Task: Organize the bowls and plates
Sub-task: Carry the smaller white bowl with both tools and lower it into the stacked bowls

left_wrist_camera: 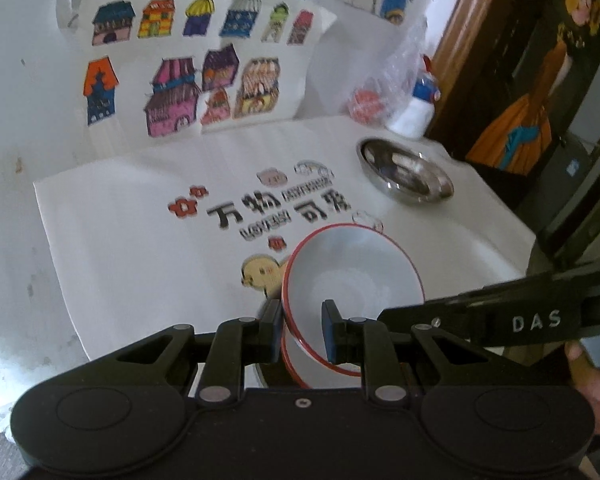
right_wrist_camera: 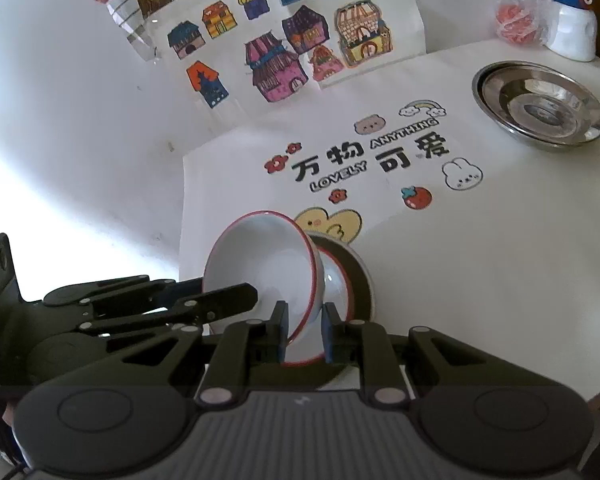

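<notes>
Two hand-held grippers meet over a white surface [right_wrist_camera: 480, 280] covered by a printed sheet with cartoon animals and Chinese lettering. Both are working on white bowls with red rims near the front edge. The left gripper [left_wrist_camera: 301, 330] has its jaws closed on the near rim of a tilted bowl [left_wrist_camera: 354, 276], one blue pad outside the wall and one inside, so the bowl tips up with its opening toward the far wall. In the right wrist view this same bowl stands almost on edge, lifted off a second red-rimmed bowl [right_wrist_camera: 336, 284] beneath it. The right gripper [right_wrist_camera: 305, 334] has its jaws closed around the lower edge of these bowls — which rim exactly it pinches is hard to tell, because the rims overlap there. The lower bowl sits in a shallow steel plate [right_wrist_camera: 362, 280]. It looks as though one hand steadies the stack while the other seats or separates the top bowl. Another steel plate [right_wrist_camera: 540, 108] lies well apart at the far right corner, likely waiting to join the pile. Behind it stand a white bottle [right_wrist_camera: 572, 28] and a clear plastic bag [right_wrist_camera: 518, 8].
</notes>
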Motion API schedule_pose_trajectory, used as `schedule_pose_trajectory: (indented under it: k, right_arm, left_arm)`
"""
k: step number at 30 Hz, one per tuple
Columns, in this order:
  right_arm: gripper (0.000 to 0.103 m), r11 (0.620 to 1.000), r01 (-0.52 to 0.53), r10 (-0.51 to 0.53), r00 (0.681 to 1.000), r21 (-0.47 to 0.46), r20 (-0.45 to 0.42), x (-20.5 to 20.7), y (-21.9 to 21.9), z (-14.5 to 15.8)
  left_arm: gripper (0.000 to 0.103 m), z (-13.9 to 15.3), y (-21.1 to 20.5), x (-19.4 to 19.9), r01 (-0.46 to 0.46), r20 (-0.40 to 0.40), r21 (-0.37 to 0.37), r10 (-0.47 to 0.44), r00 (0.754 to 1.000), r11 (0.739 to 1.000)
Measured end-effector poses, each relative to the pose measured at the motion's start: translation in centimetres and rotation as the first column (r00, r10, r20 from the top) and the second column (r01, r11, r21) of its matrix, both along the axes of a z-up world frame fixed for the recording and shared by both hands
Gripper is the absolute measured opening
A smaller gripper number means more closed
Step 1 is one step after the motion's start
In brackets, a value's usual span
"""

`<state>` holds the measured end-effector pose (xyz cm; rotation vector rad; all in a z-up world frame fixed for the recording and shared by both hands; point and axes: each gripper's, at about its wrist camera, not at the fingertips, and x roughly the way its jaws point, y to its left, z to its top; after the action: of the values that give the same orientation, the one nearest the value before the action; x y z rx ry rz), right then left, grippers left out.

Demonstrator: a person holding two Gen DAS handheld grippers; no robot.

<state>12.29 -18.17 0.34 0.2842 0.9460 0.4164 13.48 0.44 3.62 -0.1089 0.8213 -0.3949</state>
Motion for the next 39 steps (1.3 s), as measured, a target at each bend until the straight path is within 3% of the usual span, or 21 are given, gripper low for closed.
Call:
schedule_pose_trajectory:
  k: [6,17,30,39]
  right_arm:
    - [0.02,1.0,0.0,0.0,1.0,-0.027,-0.019,-0.3,0.3,-0.9]
    - [0.02,0.997,-0.021,0.02,1.0,-0.08,-0.021,-0.4,1.1,-1.0]
    - [0.022,0.987,-0.024,0.027,0.999,-0.16,0.019,-0.5,1.7,-0.8]
    - [0.024,0.979,-0.03,0.047,0.996,-0.201,0.08,-0.8,2.1,-0.8]
  left_arm:
    - [0.021,-1.5,-0.8,-0.8,0.02,-0.031,0.033,-0.019,0.999,0.999]
    - [0.022,-1.8,-2.7,-1.9,0.045,0.042,0.187,-0.054,0.998,0.981]
    - [0.022,-2.1,-3.6,-2.3,0.08,0.067,0.285,-0.103,0.992,0.955]
    - [0.023,-2.4,-3.4,-2.3,0.085,0.061,0.291,-0.107,0.992,0.953]
